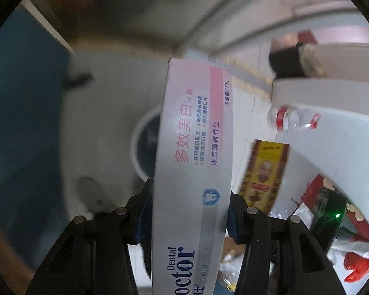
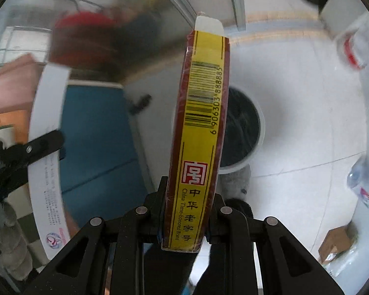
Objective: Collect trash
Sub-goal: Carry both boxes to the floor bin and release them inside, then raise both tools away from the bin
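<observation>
**Both claws hold boxes above the bin**

The left claw [image 1: 188, 211] is clenched on a white and pink toothpaste box [image 1: 194, 152], its two fingers pressing the long sides near the lower half. The box stands almost upright in the grip and rises well past the fingertips, with "Dental Doctor" print at the bottom.

The right claw [image 2: 187, 211] is clamped on a dark red and yellow carton [image 2: 201, 127], held edge-on so the yellow strip with the barcode faces the wrist camera. This box too runs straight ahead of the fingers, ending in a pale flap at its far tip.

Beyond and below both claws sits a white-rimmed trash bin [image 2: 243, 127] lined with a dark bag, standing on the pale tiled floor [image 2: 295, 98]. From the left claw the bin [image 1: 142, 142] shows just left of the toothpaste box, partly hidden behind it. From the right claw it peeks out to the right of the carton.

To the right of the left claw, the red and yellow carton [image 1: 265, 172] appears in the air, near the curved white edge of a table [image 1: 332, 132]. A clear plastic bottle [image 1: 290, 119] with a red label lies on that table edge. Lower right of the left claw, red wrappers [image 1: 356, 265] and other litter are bunched together, too blurred to name

A blue panel [image 2: 98, 132] stands off to the left of the right claw
</observation>
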Demonstrator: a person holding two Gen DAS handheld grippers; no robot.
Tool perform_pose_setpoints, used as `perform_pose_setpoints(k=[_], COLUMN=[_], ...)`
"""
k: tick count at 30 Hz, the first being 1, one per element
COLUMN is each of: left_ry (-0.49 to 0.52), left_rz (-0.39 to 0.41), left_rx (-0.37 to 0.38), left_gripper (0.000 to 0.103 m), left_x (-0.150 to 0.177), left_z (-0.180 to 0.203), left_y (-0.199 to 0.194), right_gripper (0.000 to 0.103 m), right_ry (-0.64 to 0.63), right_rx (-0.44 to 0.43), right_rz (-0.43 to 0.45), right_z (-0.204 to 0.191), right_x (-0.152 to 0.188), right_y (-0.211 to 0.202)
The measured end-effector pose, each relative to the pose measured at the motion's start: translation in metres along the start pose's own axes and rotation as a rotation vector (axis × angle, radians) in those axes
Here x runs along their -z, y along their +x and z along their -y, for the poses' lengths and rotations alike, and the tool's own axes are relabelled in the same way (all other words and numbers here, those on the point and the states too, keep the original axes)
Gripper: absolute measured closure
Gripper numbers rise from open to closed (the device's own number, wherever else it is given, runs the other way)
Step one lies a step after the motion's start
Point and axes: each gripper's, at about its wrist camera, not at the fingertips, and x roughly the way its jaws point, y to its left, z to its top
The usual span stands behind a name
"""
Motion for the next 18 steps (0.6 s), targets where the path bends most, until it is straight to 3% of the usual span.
perform_pose_setpoints(k=[3,5,6,7,8,9,11,12,14,16,18], left_ry=[0.003,0.012,0.023,0.03,0.034,0.036,0.027,0.021,0.028,0.055,0.092], left_rz=[-0.119,-0.16,-0.172,-0.172,-0.17,-0.168,-0.165,-0.156,-0.114,-0.065,0.001], left_rx=[0.007,-0.018,-0.045,-0.06,-0.073,-0.089,-0.094,-0.101,-0.143,-0.206,-0.283], left_gripper=[0.054,0.053,0.047,0.026,0.01,0.008,0.008,0.008,0.008,0.008,0.008], left_x=[-0.023,-0.034,-0.034,-0.036,-0.037,-0.037,-0.04,-0.041,-0.038,-0.033,-0.025], left_z=[-0.005,-0.008,-0.004,-0.003,-0.004,-0.005,-0.009,-0.008,-0.004,-0.005,-0.003], left_y=[0.092,0.129,0.149,0.159,0.168,0.175,0.179,0.18,0.17,0.159,0.143], right_gripper=[0.079,0.079,0.079,0.078,0.073,0.065,0.033,0.03,0.011,0.001,0.0], right_ry=[0.005,-0.015,-0.017,-0.019,-0.018,-0.013,0.007,0.025,0.038,0.034,0.017], right_rx=[-0.01,-0.01,-0.011,-0.011,-0.008,-0.005,-0.009,-0.003,0.011,0.066,0.142], right_rz=[-0.073,-0.12,-0.135,-0.151,-0.159,-0.165,-0.162,-0.151,-0.127,-0.085,-0.035], right_z=[0.04,0.065,0.072,0.082,0.089,0.1,0.103,0.11,0.116,0.111,0.103], right_x=[-0.017,-0.027,-0.03,-0.036,-0.04,-0.045,-0.05,-0.052,-0.057,-0.057,-0.049], right_y=[0.053,0.088,0.099,0.112,0.12,0.128,0.136,0.136,0.129,0.12,0.107])
